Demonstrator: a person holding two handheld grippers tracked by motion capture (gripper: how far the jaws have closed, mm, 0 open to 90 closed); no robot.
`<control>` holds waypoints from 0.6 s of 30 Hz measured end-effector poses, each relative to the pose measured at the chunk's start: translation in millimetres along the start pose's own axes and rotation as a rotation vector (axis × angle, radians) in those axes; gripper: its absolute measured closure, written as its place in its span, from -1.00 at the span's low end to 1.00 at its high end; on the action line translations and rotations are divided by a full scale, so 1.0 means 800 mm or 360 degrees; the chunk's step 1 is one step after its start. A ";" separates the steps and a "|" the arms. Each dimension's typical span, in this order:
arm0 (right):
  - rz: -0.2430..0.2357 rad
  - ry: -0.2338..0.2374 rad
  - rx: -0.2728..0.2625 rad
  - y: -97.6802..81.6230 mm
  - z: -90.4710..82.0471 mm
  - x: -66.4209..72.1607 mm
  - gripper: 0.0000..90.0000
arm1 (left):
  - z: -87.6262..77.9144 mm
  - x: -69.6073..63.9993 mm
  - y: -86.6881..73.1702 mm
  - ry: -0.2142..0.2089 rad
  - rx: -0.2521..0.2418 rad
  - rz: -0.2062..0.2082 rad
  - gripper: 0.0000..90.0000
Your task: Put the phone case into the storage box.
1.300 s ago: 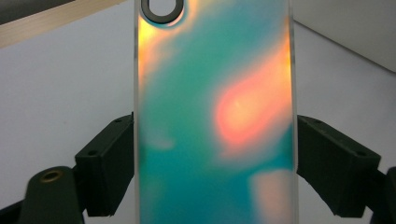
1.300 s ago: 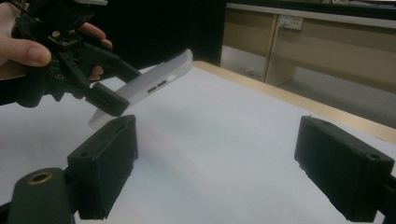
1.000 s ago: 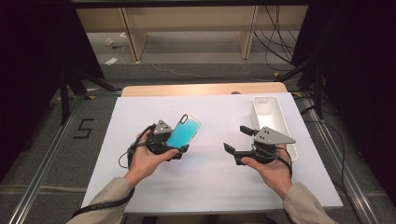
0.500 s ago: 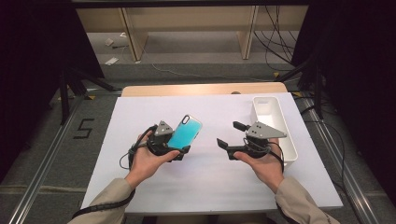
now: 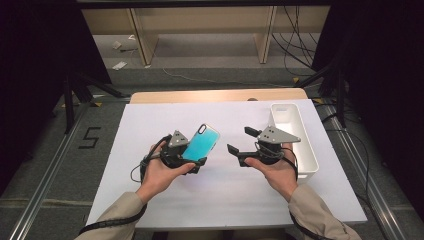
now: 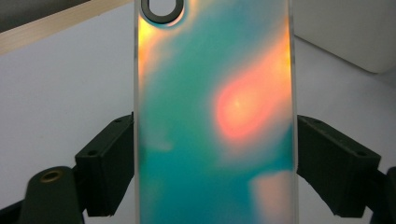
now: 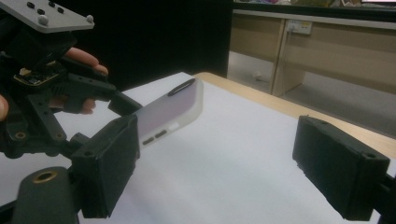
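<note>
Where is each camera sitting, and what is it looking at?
High view: sits above the person's side, looking forward and down at the white table; both forearms, the left gripper and the right gripper show.
Left gripper view: rides on the left gripper, looking along its jaws, which clamp the phone case by its edges.
Right gripper view: rides on the right gripper, open, facing the left gripper and some fingers.
Shared: all three see the phone case and white table.

A bare strip of white tabletop (image 5: 225,195) separates the left gripper (image 5: 192,160) and its phone case (image 5: 201,143) from the right gripper (image 5: 243,145). The white bin (image 5: 295,140) blocks the right edge. The near edge offers open room.
</note>
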State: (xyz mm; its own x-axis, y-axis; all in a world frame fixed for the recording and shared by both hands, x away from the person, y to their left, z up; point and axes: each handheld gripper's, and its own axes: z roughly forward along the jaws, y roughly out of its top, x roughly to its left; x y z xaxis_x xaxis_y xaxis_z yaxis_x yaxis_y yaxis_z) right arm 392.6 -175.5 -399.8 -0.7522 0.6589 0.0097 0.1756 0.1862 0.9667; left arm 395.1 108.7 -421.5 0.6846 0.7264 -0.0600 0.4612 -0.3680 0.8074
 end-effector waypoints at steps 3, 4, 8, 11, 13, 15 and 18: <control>0.0008 0.0004 -0.0003 0.002 0.003 0.000 -0.65 | 0.001 -0.002 0.000 -0.0004 -0.0002 0.0006 -0.62; 0.0007 0.0005 -0.0002 0.002 0.004 0.000 -0.65 | 0.001 -0.003 0.000 -0.0006 0.0000 0.0011 -0.62; 0.0008 0.0014 0.0004 0.003 0.009 0.001 -0.65 | 0.002 -0.006 0.000 -0.0012 -0.0002 0.0018 -0.62; 0.0010 0.0013 0.0005 0.004 0.012 0.001 -0.65 | 0.003 -0.010 0.000 -0.0020 -0.0002 0.0024 -0.62; 0.0019 0.0015 -0.0002 0.005 0.015 0.001 -0.65 | 0.004 -0.012 0.000 -0.0023 -0.0001 0.0029 -0.62; 0.0015 0.0016 0.0003 0.005 0.016 0.001 -0.65 | 0.005 -0.014 0.000 -0.0027 -0.0006 0.0033 -0.62; 0.0021 0.0021 0.0010 0.005 0.020 0.002 -0.65 | 0.007 -0.017 0.000 -0.0037 0.0002 0.0041 -0.62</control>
State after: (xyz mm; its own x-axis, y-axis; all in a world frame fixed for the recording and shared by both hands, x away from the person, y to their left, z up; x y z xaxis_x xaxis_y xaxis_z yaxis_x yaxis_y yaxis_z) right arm 402.2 -162.4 -399.6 -0.7580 0.6517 0.0259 0.1895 0.1821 0.9649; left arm 388.7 95.3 -423.7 0.7094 0.7029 -0.0527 0.4437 -0.3872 0.8082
